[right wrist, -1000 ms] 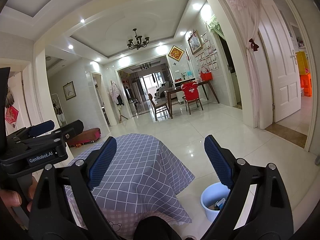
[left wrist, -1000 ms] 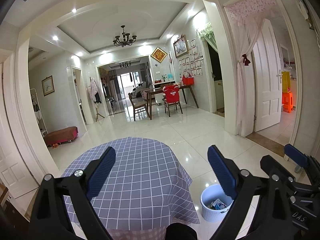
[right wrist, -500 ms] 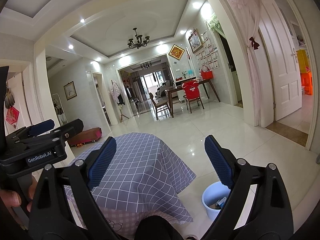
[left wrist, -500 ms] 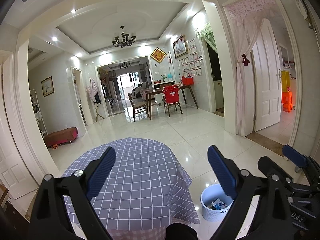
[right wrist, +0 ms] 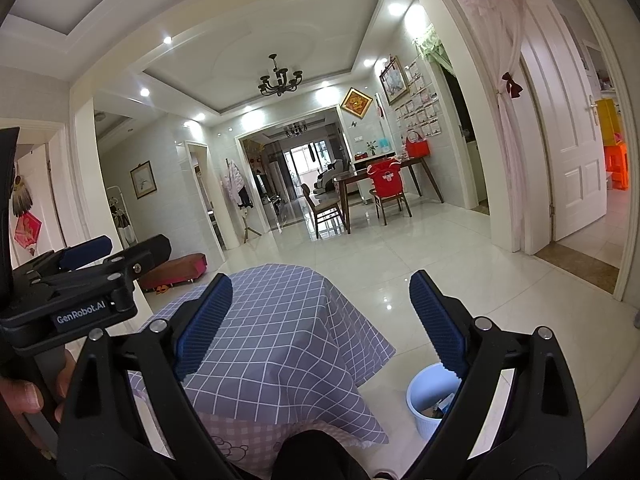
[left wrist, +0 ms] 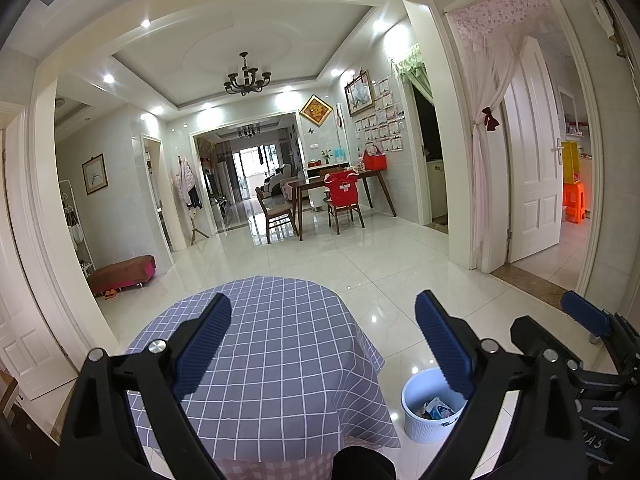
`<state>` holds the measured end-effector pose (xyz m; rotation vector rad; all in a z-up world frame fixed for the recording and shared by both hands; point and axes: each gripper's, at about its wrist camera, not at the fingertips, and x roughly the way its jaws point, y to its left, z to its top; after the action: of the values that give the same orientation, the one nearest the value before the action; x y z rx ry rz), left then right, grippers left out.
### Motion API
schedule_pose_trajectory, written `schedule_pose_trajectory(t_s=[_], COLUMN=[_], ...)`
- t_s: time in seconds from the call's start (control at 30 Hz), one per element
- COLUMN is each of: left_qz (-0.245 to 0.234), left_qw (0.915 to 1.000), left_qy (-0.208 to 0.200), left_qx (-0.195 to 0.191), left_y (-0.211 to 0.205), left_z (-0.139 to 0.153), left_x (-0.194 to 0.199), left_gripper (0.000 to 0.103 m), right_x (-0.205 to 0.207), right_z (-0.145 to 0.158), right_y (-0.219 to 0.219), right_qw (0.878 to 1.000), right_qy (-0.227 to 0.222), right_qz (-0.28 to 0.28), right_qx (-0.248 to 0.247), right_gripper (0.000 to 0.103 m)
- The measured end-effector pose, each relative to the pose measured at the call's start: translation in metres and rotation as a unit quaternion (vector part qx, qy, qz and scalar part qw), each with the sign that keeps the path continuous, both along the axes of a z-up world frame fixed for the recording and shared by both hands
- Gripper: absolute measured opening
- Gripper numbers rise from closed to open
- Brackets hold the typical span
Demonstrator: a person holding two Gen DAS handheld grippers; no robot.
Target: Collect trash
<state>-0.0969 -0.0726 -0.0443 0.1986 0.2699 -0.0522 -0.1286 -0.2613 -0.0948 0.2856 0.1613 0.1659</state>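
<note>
1. Left wrist view: left claw [left wrist: 322,338] held above the worktop [left wrist: 280,360], fingers wide apart, nothing between them. Blue ribbed pads [left wrist: 204,346].
2. Worktop is round, covered by a purple-grey cloth with a white grid; a pink checked layer shows under its near hem. Top is bare.
3. White bin [left wrist: 430,412] stands on the floor just right of the worktop, partly behind the right finger. Trash [left wrist: 436,410] lies inside it: crumpled wrappers, blue and white.
4. Right claw [left wrist: 584,314] pokes in at the right edge; only one blue pad and black frame show there.
5. Room: glossy white tile floor [left wrist: 360,256], chandelier [left wrist: 247,80], recessed ceiling lights, dining table [left wrist: 340,184] with chairs far back, one chair draped in red. Low red bench [left wrist: 122,272] at left wall. White door [left wrist: 532,152] open at right, pink curtain tied beside it.
6. Right wrist view: right claw [right wrist: 320,312] also wide apart and empty, above the worktop's [right wrist: 288,340] right part.
7. Bin [right wrist: 428,404] on the floor to the right, half hidden by the right finger; some trash visible inside.
8. Left claw's [right wrist: 86,250] black body at the left edge, labelled "GenRobot.AI"; a hand [right wrist: 28,392] grips its handle. From this view its opening cannot be judged.
9. Same room behind: chandelier, dining table, bench, open door.
</note>
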Motion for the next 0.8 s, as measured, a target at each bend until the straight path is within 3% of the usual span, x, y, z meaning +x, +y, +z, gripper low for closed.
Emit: schedule_pose_trajectory(t_s=[0.8], left_qz=[0.0], left_qw=[1.0], left_qy=[0.003], left_qx=[0.001], left_y=[0.0055], left_z=[-0.0047], left_x=[0.0042], left_gripper=[0.091], right_x=[-0.0033], right_z=[-0.0074], right_y=[0.0032], right_qw=[1.0], right_qy=[0.003], right_qz=[0.002], right_qx=[0.005], right_gripper=[0.089])
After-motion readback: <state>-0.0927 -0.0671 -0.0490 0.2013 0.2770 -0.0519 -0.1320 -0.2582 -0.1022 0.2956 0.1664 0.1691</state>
